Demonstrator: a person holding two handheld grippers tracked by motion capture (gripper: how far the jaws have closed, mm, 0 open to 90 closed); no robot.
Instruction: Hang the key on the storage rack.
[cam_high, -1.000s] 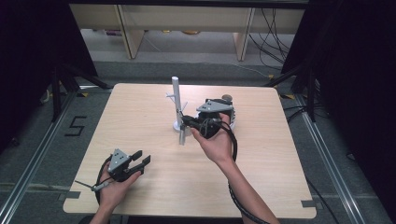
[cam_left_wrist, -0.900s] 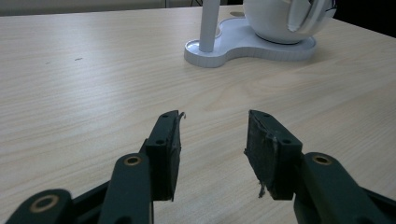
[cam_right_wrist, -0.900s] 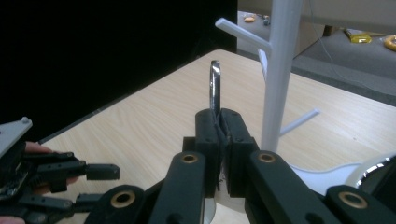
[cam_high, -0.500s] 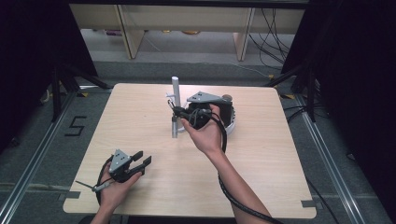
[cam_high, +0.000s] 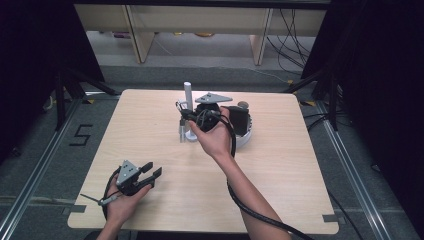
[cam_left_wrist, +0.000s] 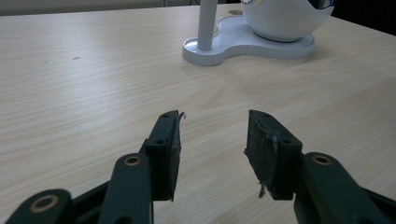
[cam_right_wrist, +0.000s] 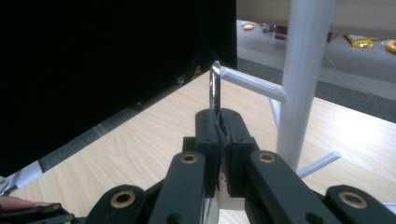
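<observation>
A white stand (cam_high: 187, 93) with thin side pegs rises at the table's back middle; its post (cam_right_wrist: 303, 70) and one peg (cam_right_wrist: 252, 84) are close in the right gripper view. My right gripper (cam_high: 183, 115) is beside the post, shut on a thin shiny metal utensil (cam_right_wrist: 215, 88). The utensil's top end meets the tip of that peg, and its lower part (cam_high: 181, 132) hangs toward the table. My left gripper (cam_high: 152, 171) rests at the front left, open with nothing between its jaws (cam_left_wrist: 212, 126).
A white rounded bowl-like holder (cam_high: 246, 138) shares the stand's flat base (cam_left_wrist: 219, 46) and sits right of the post (cam_left_wrist: 207, 23). The pale wooden table (cam_high: 280, 170) is ringed by dark floor and black frame legs. Shelving stands beyond the far edge.
The right hand has carried the metal utensil left and slightly up, from in front of the holder to the stand's peg. The left hand has stayed put.
</observation>
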